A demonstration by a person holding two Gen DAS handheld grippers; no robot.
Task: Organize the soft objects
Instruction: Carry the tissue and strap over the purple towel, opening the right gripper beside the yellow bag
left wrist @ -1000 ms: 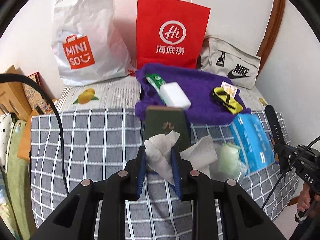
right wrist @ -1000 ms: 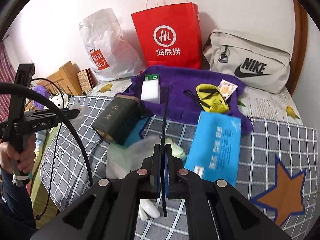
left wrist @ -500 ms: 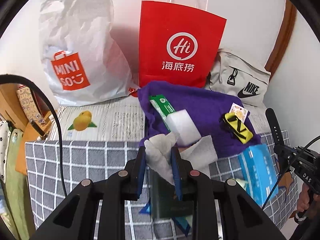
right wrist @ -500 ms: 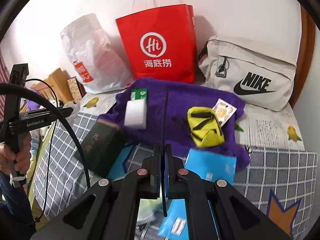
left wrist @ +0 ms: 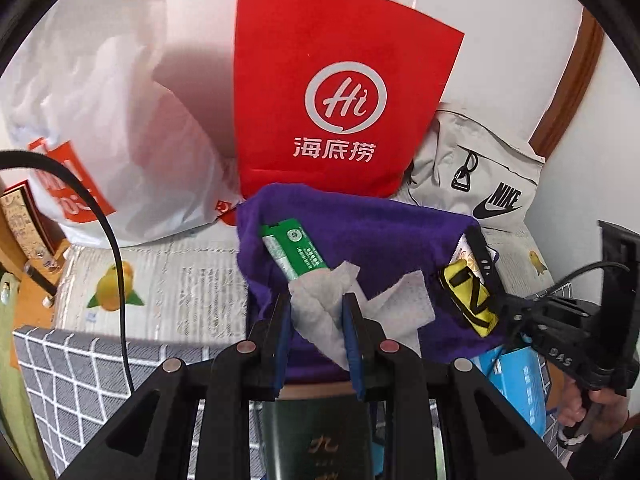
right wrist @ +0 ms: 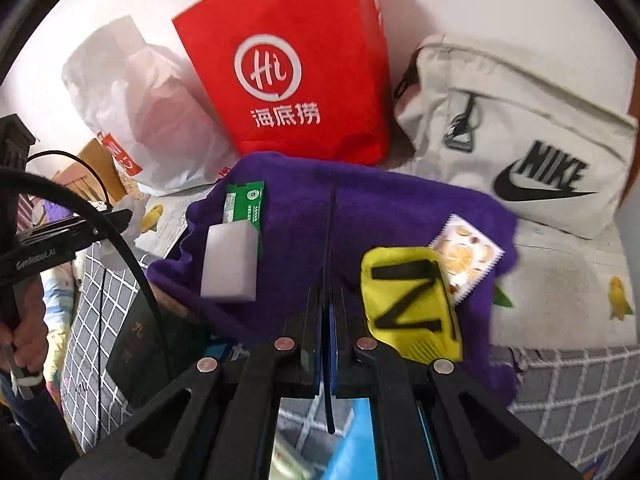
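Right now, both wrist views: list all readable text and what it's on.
"Hi" and "海底捞": red bag
"NIKE" with swoosh: beige bag
"N": yellow pouch
"九": dark book
"DAS": right gripper body
"GenRobot.AI", blurred: left gripper body
Orange logo on white bag: cut off by cable, unreadable
Green packet, snack sachet, blue pack: print too small
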